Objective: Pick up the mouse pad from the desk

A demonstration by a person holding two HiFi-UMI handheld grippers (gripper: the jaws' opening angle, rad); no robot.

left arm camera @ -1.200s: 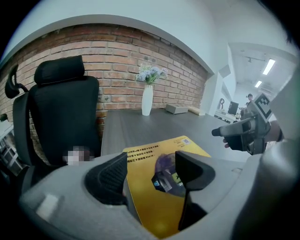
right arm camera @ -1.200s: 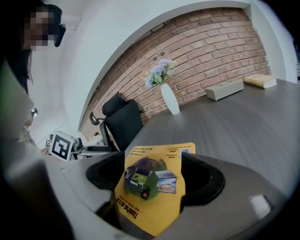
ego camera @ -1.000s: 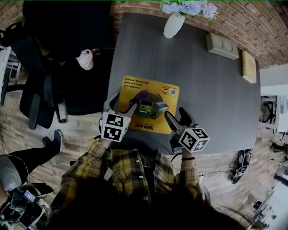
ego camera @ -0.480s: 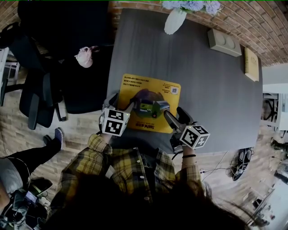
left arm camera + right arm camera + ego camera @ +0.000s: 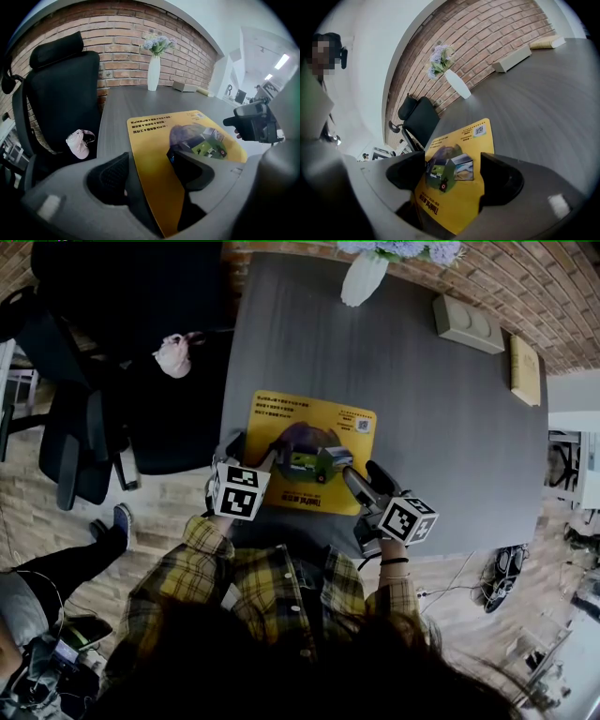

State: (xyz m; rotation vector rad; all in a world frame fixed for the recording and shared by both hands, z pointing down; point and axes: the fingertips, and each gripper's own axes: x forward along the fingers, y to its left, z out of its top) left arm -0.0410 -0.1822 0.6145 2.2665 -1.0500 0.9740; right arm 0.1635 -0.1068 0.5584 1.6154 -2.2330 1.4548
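Note:
The yellow mouse pad [image 5: 281,420] lies flat on the dark grey desk [image 5: 431,437], near its front edge. My left gripper [image 5: 253,452] stands at the pad's near left corner. In the left gripper view the pad's left edge [image 5: 150,150] runs between the jaws, which stand apart; the left gripper [image 5: 149,160] is open. My right gripper [image 5: 362,474] is at the pad's near right corner. The right gripper view shows the mouse pad [image 5: 464,140] between the wide-set jaws of the right gripper [image 5: 452,164], also open.
A white vase of flowers [image 5: 361,279], a grey box [image 5: 462,322] and a book [image 5: 525,369] stand along the desk's far side. A black office chair [image 5: 112,390] with a pink object [image 5: 172,355] on it is at the desk's left.
Both grippers have edged a little forward over the pad's near corners. The pad has not moved.

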